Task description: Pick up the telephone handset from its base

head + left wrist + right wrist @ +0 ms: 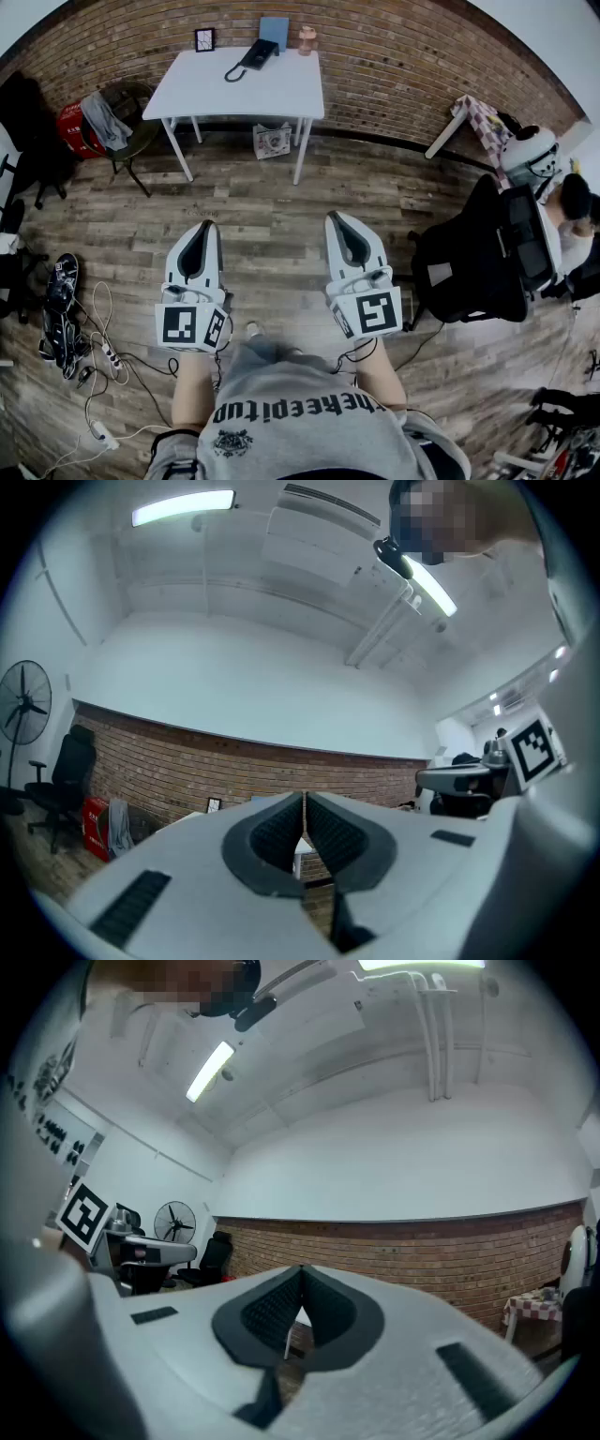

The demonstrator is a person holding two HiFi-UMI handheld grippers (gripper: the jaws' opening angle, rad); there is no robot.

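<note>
Handset (251,58) is way off on its base (265,49), on the white worktop (272,92) against the brick wall. The left hand-held gripper (208,226) and right hand-held gripper (335,217) hang side by side over the wood floor (272,202), well short of it, both with jaws pressed together and nothing between them.

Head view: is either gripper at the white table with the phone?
No: the left gripper and right gripper are over the wood floor, well short of the white table that bears the telephone.
</note>
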